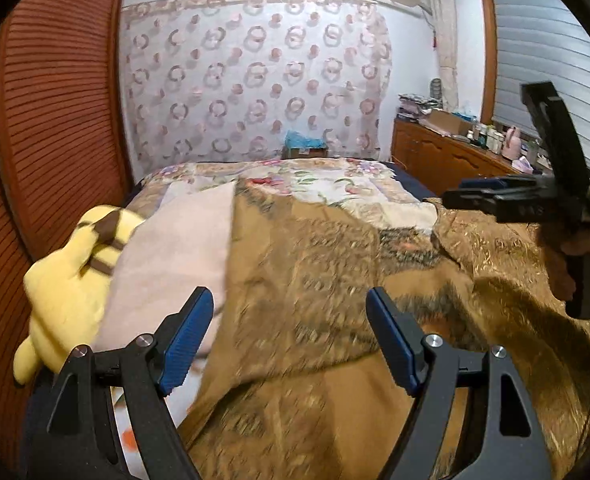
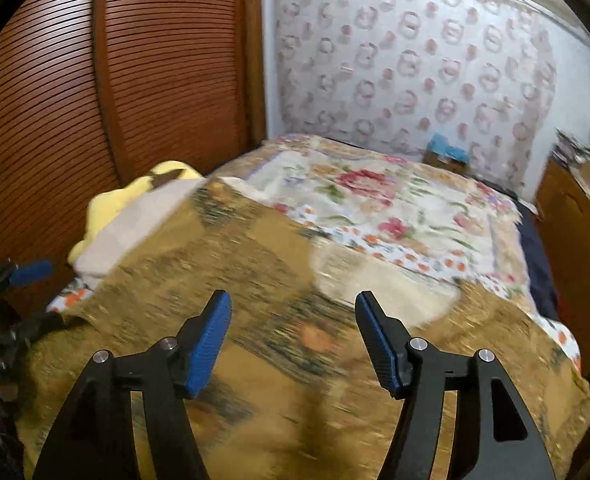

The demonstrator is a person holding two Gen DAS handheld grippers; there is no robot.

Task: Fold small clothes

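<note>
a bed (image 2: pixel 535 256) with a floral quilt (image 2: pixel 375 200); on it lie a brown-gold patterned garment (image 2: pixel 223 280), a pale pink cloth (image 1: pixel 175 248) and a yellow plush toy (image 1: pixel 67 280).

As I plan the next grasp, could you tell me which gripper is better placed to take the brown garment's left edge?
Probably the left gripper: open, it sits over the brown patterned garment near its edge beside the pink cloth; the right gripper is mid-garment.

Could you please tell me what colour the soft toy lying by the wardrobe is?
The soft toy is yellow with dark brown stripes, clearest in the left wrist view.
</note>
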